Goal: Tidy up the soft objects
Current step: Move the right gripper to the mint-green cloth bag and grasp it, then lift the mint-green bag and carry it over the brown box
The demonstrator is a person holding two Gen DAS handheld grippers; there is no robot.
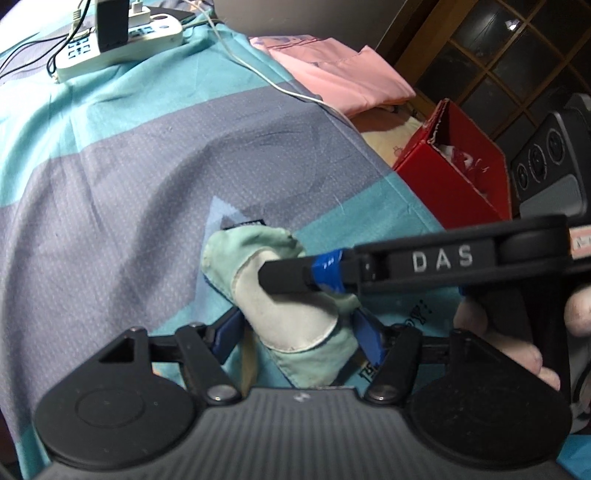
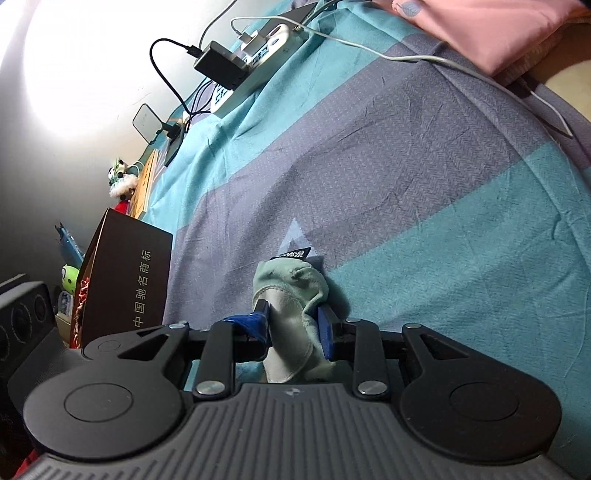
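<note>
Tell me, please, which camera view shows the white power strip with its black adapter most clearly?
The right wrist view: the power strip lies there in full length, with the black adapter and its cables plain. The left wrist view shows the strip too, but the adapter is cut off by the top edge.

A home bedroom: striped bedsheet (image 1: pixel 147 155), pink pillow (image 1: pixel 343 77), power strip (image 2: pixel 255 70).
</note>
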